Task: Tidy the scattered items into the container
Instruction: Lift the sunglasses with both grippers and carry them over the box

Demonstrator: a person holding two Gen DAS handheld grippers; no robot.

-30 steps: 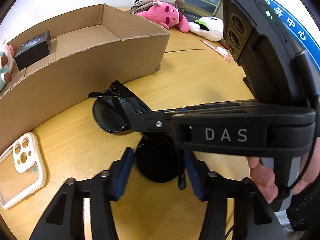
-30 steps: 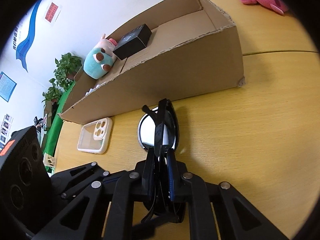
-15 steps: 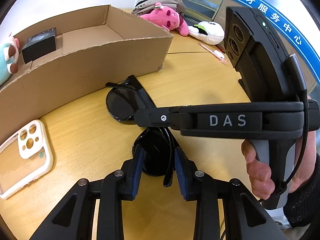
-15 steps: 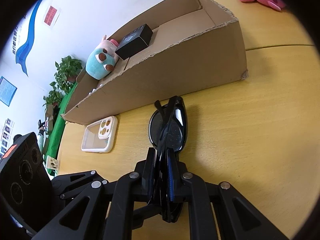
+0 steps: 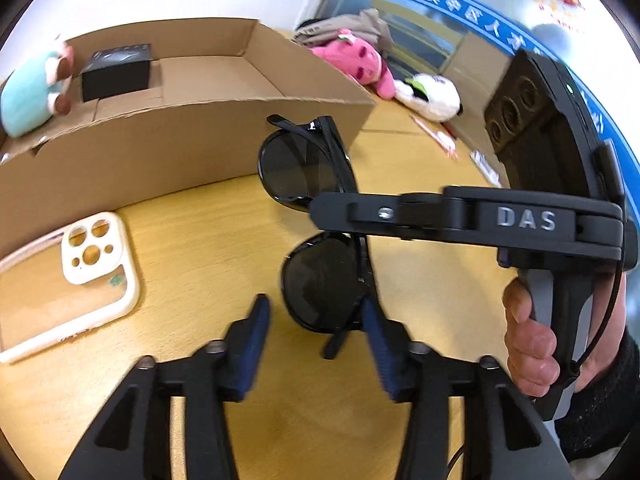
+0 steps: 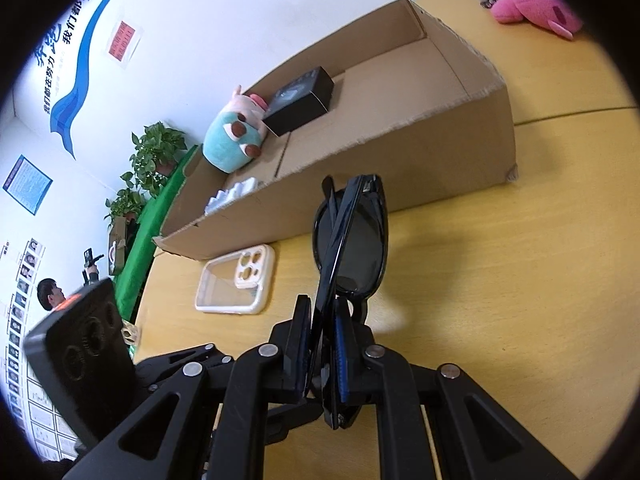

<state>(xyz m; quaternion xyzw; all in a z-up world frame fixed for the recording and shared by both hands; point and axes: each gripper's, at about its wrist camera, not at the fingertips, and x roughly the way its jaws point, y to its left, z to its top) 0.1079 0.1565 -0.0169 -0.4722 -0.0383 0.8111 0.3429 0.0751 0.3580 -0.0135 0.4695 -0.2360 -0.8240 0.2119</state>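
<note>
The folded black sunglasses [image 6: 352,248] are now lifted off the wooden surface [image 6: 500,300], clenched in the right gripper [image 6: 323,354]; the left gripper [image 5: 316,344] has released them, fingers spread, near the brown cardboard box [image 5: 192,128].

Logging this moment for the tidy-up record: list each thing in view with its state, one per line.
sunglasses: folded, clamped on edge, lifted off the table.
right gripper: shut on the sunglasses.
left gripper: open, pads apart beside the lower lens.
cardboard box: open-topped.
black box: closed, inside the cardboard box.
teal plush: lying inside the cardboard box.
phone case: empty, flat on the table.
</note>
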